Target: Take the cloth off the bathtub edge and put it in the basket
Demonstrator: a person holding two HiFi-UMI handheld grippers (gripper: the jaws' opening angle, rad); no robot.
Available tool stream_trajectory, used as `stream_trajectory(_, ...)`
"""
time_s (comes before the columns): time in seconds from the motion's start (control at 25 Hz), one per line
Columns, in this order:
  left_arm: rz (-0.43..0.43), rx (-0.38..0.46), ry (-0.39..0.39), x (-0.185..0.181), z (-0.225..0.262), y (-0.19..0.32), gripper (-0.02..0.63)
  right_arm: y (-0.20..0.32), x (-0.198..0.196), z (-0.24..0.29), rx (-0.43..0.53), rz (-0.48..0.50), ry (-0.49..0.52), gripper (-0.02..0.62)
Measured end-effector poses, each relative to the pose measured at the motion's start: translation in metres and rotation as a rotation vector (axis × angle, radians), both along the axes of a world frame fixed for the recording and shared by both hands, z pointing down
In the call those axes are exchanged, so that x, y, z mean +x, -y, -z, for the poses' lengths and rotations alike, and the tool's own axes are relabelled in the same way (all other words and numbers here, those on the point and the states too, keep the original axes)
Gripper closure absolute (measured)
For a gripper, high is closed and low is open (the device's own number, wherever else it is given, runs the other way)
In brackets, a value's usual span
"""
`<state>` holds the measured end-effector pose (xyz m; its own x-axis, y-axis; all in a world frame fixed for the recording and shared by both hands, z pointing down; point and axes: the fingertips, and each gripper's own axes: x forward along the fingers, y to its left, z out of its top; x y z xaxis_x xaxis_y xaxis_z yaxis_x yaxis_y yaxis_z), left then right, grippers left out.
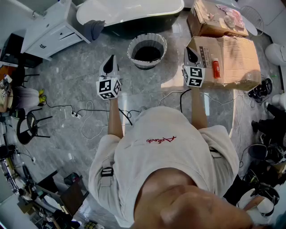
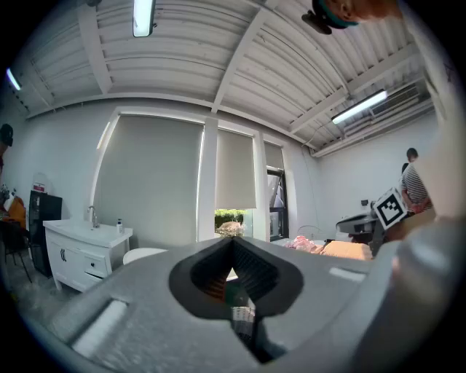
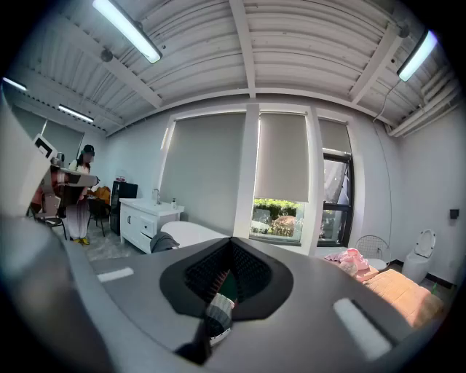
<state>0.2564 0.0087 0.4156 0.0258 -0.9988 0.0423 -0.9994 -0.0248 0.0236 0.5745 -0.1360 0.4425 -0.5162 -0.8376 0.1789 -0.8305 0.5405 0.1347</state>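
A grey cloth [image 1: 93, 29] hangs over the left end of the white bathtub [image 1: 129, 11] at the top of the head view. The right gripper view shows the same cloth [image 3: 166, 242] far off on the bathtub [image 3: 195, 234]. The round basket [image 1: 147, 50], white-rimmed and dark inside, stands on the floor in front of the tub. My left gripper [image 1: 111, 58] hangs shut and empty to the basket's left. My right gripper [image 1: 188, 50] is shut and empty to its right, over a cardboard box. Both are held level, well short of the tub [image 2: 142, 255]. Their jaws meet in each gripper view [image 2: 233, 244] [image 3: 231, 244].
A white vanity cabinet [image 1: 49, 29] stands left of the tub. Two cardboard boxes [image 1: 228, 58] lie at the right, one holding pink clothes [image 3: 353, 258]. Cables [image 1: 85, 114] trail over the grey tile floor. A person [image 3: 80, 191] stands far left; a toilet [image 3: 422, 251] stands far right.
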Motion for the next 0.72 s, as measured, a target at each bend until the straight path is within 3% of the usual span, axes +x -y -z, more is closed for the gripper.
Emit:
stream_trajectory(0.36, -0.006, -0.005, 0.005, 0.011, 0.0, -0.001, 0.606, -0.001, 0.013, 0.004, 0.004, -0.008, 0.035, 0.589)
stream_trajectory(0.72, -0.02, -0.007, 0.001, 0.006, -0.003, -0.004, 0.606, -0.011, 0.009, 0.003, 0.005, -0.022, 0.008, 0.589)
